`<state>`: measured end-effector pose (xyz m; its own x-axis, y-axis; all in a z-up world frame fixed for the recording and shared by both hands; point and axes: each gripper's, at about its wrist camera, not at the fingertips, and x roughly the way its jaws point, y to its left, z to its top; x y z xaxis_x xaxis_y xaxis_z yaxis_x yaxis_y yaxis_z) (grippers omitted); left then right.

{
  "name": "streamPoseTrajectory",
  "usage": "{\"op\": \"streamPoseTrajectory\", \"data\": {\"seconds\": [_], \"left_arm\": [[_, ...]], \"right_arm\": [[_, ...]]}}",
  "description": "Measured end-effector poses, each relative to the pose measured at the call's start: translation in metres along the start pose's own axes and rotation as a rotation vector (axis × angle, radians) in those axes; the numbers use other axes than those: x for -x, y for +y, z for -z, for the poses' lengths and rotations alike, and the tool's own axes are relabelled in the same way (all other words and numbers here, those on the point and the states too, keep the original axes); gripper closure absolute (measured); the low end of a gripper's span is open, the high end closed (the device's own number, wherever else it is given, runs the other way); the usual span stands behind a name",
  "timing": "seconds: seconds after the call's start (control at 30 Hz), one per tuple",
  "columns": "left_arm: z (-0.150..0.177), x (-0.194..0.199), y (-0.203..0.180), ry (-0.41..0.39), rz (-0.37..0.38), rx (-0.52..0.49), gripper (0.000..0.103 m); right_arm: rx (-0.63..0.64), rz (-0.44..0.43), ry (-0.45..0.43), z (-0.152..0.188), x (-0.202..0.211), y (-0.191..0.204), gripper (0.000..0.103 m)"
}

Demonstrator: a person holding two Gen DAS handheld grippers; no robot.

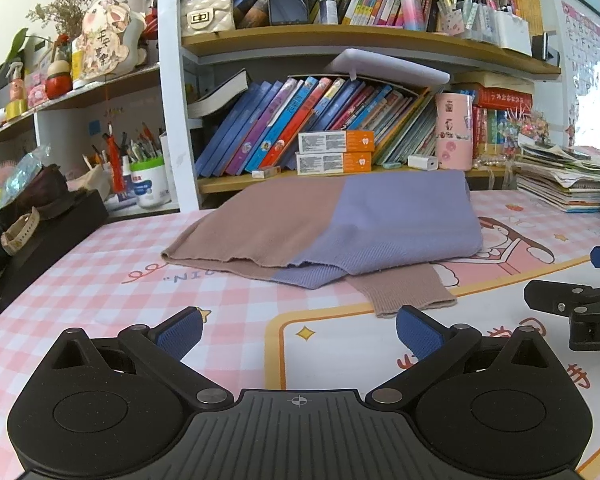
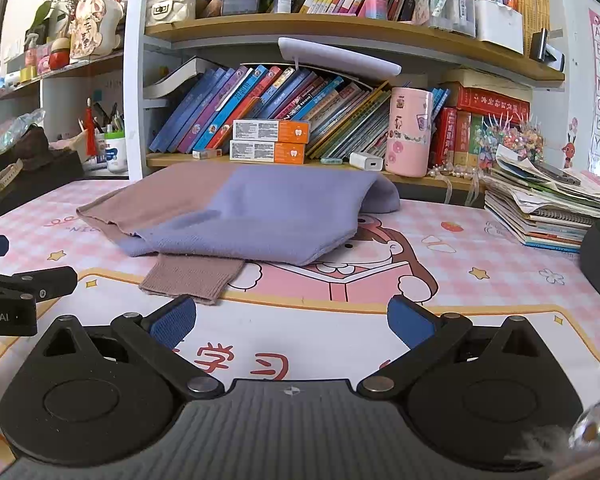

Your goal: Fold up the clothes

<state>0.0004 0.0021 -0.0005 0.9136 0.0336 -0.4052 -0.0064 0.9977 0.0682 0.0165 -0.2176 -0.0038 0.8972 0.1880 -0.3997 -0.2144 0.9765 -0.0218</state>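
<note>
Hovering wide open and empty, the left gripper (image 1: 298, 330) and right gripper (image 2: 292, 322) face a brown-and-lilac sweater (image 1: 340, 224) lying partly folded mid-table — likely between folds; next, the protruding brown cuff (image 2: 192, 278) needs pinching and tucking in.

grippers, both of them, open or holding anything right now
left gripper: open, holding nothing, short of the sweater.
right gripper: open, holding nothing.

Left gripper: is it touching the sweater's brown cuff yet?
Apart. The left wrist view shows the left gripper open, with bare tablecloth between its fingertips and the brown cuff of the sweater.
</note>
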Motion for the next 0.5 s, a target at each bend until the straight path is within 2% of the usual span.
{"op": "streamPoseTrajectory", "data": {"seconds": [0.1,0.13,0.3,0.5], "left_arm": [[0.001,-0.001,0.003,0.01,0.0,0.016,0.0],[0.001,0.005,-0.006,-0.013,-0.009,-0.007,0.0],[-0.003,0.0,-0.002,0.027,-0.004,-0.003,0.0],[-0.001,-0.003,-0.001,0.023,-0.001,0.001,0.0]], "right_arm": [[-0.003,-0.002,0.002,0.0,0.0,0.0,0.0],[-0.003,-0.002,0.002,-0.001,0.0,0.0,0.0],[0.0,-0.003,0.002,-0.001,-0.002,-0.001,0.0],[-0.007,-0.005,0.001,0.002,-0.004,-0.002,0.0]]}}
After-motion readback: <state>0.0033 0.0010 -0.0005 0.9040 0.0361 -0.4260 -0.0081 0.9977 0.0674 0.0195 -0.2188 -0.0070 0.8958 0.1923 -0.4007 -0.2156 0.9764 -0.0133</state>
